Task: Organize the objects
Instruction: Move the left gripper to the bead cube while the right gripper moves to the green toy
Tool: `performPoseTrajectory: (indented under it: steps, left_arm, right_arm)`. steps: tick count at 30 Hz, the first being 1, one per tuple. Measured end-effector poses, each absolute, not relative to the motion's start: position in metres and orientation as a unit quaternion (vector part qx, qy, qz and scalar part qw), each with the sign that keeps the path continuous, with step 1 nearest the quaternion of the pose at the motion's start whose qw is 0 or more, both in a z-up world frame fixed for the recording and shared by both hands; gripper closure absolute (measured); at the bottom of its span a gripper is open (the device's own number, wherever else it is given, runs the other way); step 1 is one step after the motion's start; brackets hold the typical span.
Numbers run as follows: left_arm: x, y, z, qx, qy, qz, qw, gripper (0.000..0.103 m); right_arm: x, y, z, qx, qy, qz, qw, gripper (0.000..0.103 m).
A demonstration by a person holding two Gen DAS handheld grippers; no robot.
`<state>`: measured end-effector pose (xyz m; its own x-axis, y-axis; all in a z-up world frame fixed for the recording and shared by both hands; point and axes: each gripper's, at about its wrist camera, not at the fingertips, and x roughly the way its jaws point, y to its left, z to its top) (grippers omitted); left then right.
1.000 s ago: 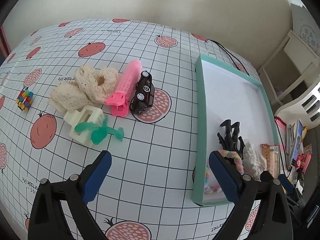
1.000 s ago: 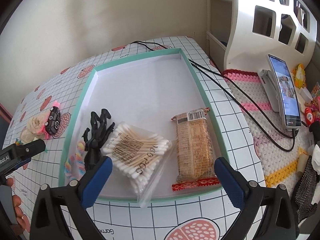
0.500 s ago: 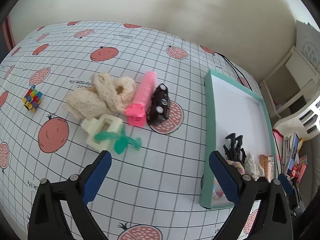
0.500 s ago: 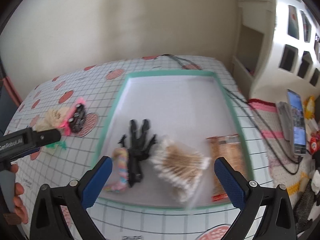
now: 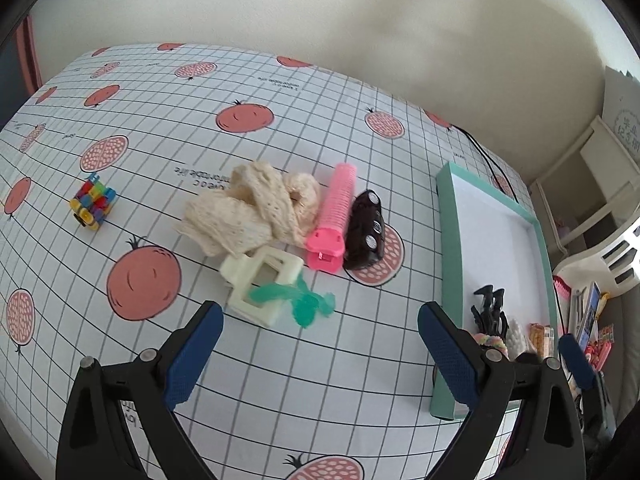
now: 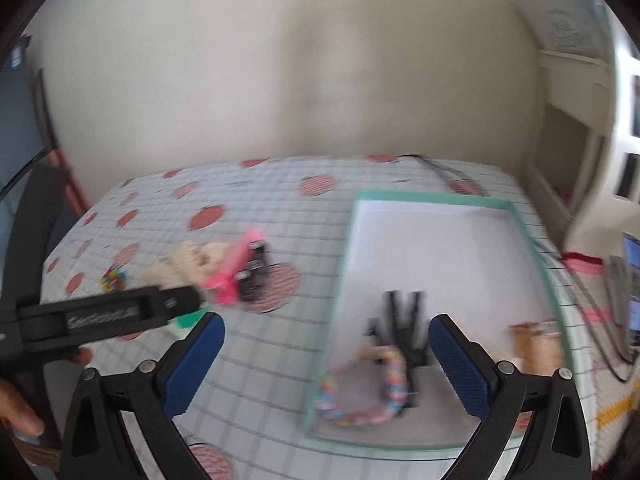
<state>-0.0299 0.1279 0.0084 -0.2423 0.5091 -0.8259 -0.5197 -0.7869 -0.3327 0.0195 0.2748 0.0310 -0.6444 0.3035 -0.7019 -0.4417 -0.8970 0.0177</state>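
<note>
Both empty: left gripper (image 5: 318, 354) and right gripper (image 6: 326, 356) fingers spread. Loose pile sits mid-bench, left of the tray (image 5: 447, 240). Risk: green clip (image 5: 298, 300) is tangled in the cream claw clip (image 5: 260, 280); grabbing one drags the other.

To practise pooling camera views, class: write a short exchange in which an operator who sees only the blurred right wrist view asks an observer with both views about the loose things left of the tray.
Operator: My picture is smeared. What is the green scrap near the pink roller?
Observer: A green plastic piece lying across a cream square-framed clip. Only the left wrist view shows that clip clearly.
Operator: And the colourful speck farther left?
Observer: It is a small block of bright pieces. It stands apart from the heap and touches nothing.
</note>
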Motion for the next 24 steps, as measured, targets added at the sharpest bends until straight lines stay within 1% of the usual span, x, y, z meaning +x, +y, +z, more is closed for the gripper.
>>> performPoseTrajectory:
  steps: [4,8,9,12,15,19,21,22,24]
  left_arm:
    - [-0.038,0.121,0.007,-0.527,-0.011,0.79,0.313,0.005]
    - [-0.05,0.112,0.006,-0.54,-0.041,0.789,0.291,0.005]
    - [-0.054,0.108,0.006,-0.548,-0.055,0.785,0.284,0.005]
    - [-0.075,0.092,0.004,-0.579,-0.114,0.764,0.262,0.005]
    - [-0.093,0.08,0.006,-0.586,-0.138,0.766,0.224,0.005]
    - [-0.114,0.067,0.012,-0.576,-0.183,0.783,0.149,0.005]
    - [-0.123,0.059,0.014,-0.579,-0.203,0.778,0.137,0.005]
    - [-0.128,0.056,0.015,-0.568,-0.24,0.781,0.098,0.005]
    - [-0.138,0.048,0.019,-0.564,-0.264,0.777,0.095,0.005]
  right_arm:
    - [0.002,0.264,0.03,-0.399,0.091,0.893,0.187,0.0]
    - [-0.013,0.272,0.038,-0.409,0.153,0.881,0.181,0.0]
    - [-0.016,0.274,0.039,-0.412,0.157,0.878,0.185,0.0]
    - [-0.029,0.276,0.047,-0.416,0.137,0.877,0.198,0.0]
    - [-0.042,0.277,0.053,-0.424,0.12,0.874,0.206,0.0]
    - [-0.062,0.27,0.064,-0.423,0.089,0.881,0.191,0.0]
    - [-0.071,0.263,0.069,-0.417,0.072,0.886,0.187,0.0]
    - [-0.075,0.259,0.071,-0.414,0.068,0.889,0.182,0.0]
    - [-0.083,0.254,0.072,-0.411,0.063,0.895,0.164,0.0]
